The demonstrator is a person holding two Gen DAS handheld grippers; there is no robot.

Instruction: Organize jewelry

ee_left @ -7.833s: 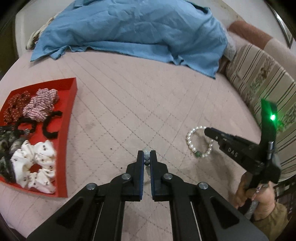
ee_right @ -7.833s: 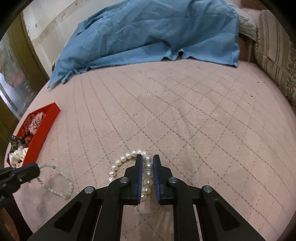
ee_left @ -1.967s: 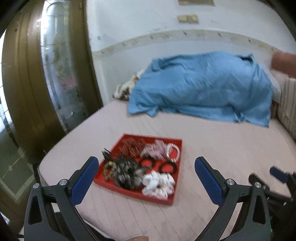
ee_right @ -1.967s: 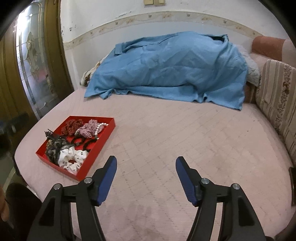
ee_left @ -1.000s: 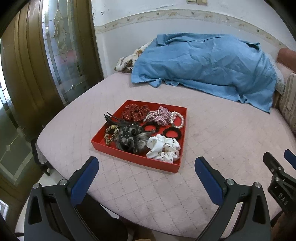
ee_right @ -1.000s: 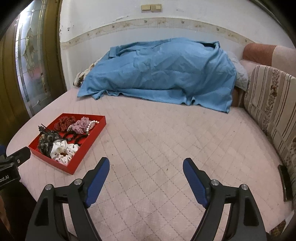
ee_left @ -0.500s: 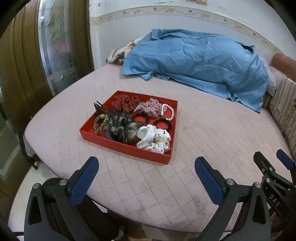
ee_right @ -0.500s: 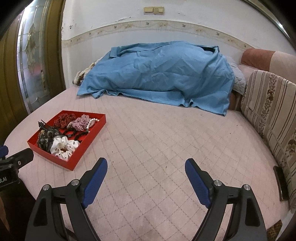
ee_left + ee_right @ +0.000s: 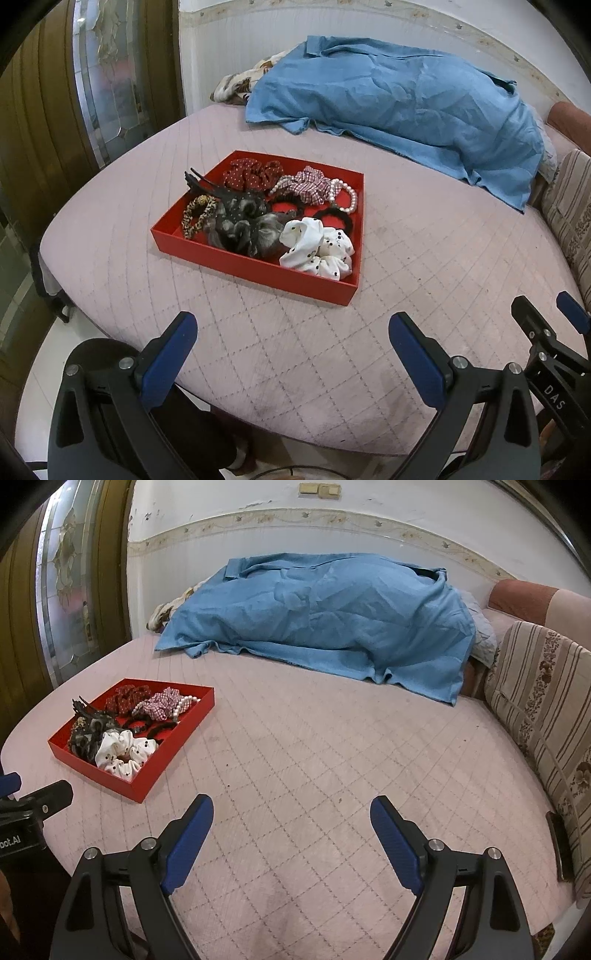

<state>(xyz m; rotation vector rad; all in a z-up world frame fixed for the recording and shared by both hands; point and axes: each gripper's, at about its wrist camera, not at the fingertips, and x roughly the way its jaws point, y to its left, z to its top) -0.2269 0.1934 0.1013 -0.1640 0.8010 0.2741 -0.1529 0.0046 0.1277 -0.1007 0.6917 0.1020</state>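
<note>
Ahead, red tray (image 9: 258,271) holding pearl bracelet (image 9: 345,197), both hand-held grippers (image 9: 291,345) (image 9: 291,829) spread apart, empty, well short of it

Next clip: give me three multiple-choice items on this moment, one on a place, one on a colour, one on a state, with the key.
1. Where does the pearl bracelet lie?
A. on the bare quilt
B. in the red tray, at its far right corner
C. between the right tongs

2. What colour is the scrunchie at the tray's near right corner?
A. white with black dots
B. plain green
C. yellow

3. How do the left tongs and the right tongs stand?
A. both shut on beads
B. one shut, one open
C. both open and empty

Key: 1 B, the pearls rest against the tray's far right wall; 2 A, the white dotted scrunchie fills that corner; 3 C, only the quilted bed cover shows between each pair of blue pads.
</note>
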